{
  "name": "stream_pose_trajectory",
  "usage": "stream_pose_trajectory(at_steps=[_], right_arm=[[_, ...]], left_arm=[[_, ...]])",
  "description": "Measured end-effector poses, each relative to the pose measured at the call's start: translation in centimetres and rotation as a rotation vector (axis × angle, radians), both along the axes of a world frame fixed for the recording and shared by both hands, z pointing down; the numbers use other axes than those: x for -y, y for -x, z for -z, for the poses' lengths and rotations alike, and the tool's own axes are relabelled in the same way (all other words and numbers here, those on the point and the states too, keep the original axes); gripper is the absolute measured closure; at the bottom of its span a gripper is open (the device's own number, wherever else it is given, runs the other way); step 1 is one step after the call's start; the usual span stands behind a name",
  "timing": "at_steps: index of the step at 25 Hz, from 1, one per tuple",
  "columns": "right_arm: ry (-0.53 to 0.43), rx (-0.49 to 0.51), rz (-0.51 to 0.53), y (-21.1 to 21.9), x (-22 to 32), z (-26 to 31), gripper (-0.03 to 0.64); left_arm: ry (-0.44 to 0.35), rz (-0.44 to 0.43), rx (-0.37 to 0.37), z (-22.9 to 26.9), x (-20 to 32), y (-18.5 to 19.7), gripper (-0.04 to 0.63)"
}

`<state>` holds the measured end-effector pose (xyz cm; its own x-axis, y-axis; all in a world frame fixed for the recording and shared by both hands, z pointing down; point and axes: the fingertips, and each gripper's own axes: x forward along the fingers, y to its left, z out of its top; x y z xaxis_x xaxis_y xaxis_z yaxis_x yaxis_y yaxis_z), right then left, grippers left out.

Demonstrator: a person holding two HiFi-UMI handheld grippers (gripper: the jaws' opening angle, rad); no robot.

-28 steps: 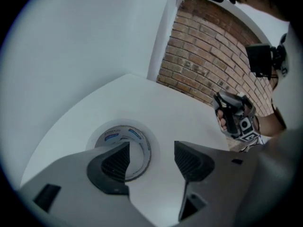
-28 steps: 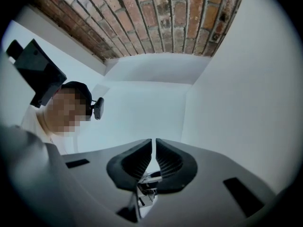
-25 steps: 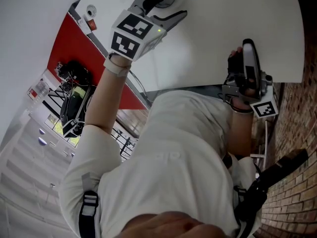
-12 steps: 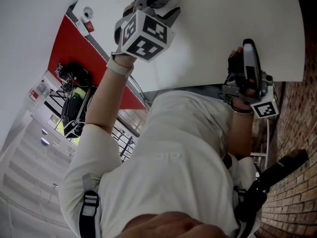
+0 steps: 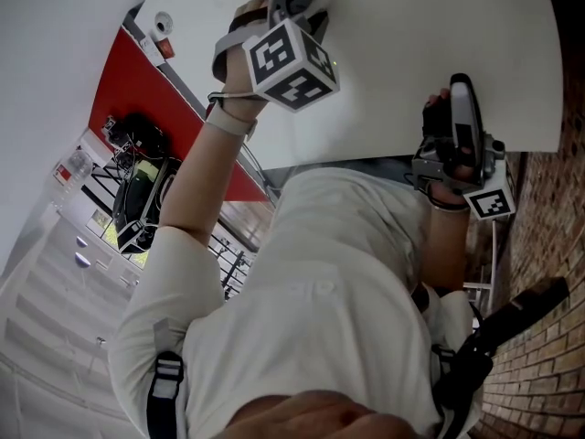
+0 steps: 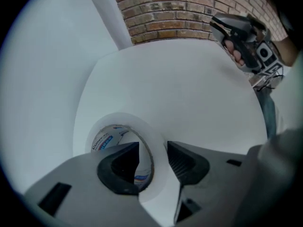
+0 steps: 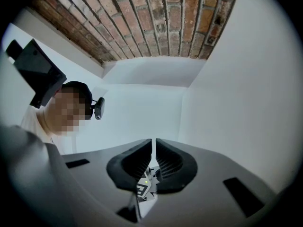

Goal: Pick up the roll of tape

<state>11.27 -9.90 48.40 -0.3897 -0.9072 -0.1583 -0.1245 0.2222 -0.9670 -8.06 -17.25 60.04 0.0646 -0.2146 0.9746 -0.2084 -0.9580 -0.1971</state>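
Left gripper (image 6: 153, 151) straddles the roll of tape (image 6: 120, 119), which lies flat on the white table (image 6: 189, 89): one jaw is down inside the cardboard core, the other outside the white wall. The jaws have just been closing and stand about half shut. I see a sliver of core still showing beside the inner pad, so I judge the roll not yet pinched. A second ago this tool lay lower and flatter over the roll; now it has rolled over and tipped steeply down, its marker cube (image 5: 291, 62) facing the head camera. To my eye only the squeeze and the lift remain. Right gripper (image 7: 154, 148) waits at the table's near edge, jaws almost together and empty, brick wall (image 6: 180, 8) beyond.
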Motion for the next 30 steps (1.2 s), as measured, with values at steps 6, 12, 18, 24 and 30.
stream_pose_trajectory(at_steps=[6,12,18,24,30], right_arm=[[0.006,0.008,0.008,0.5,0.0,0.0,0.594],[0.012,0.014,0.019,1.0,-0.2,-0.2,0.594],[0.013,0.01,0.037,1.7,0.0,-0.1,0.594],[0.011,-0.002,0.049,1.8,0.2,-0.4,0.594],[0.02,-0.009,0.067,2.1,0.3,0.2,0.594]], left_arm=[[-0.022,-0.145,0.09,-0.6,-0.5,0.4,0.417],[0.045,-0.172,0.107,-0.6,-0.8,0.2,0.442],[0.045,-0.156,0.05,-0.2,-1.0,-0.2,0.469],[0.074,-0.079,-0.062,0.8,-1.4,-0.9,0.477],[0.044,-0.044,-0.134,2.8,-1.6,-1.7,0.482]])
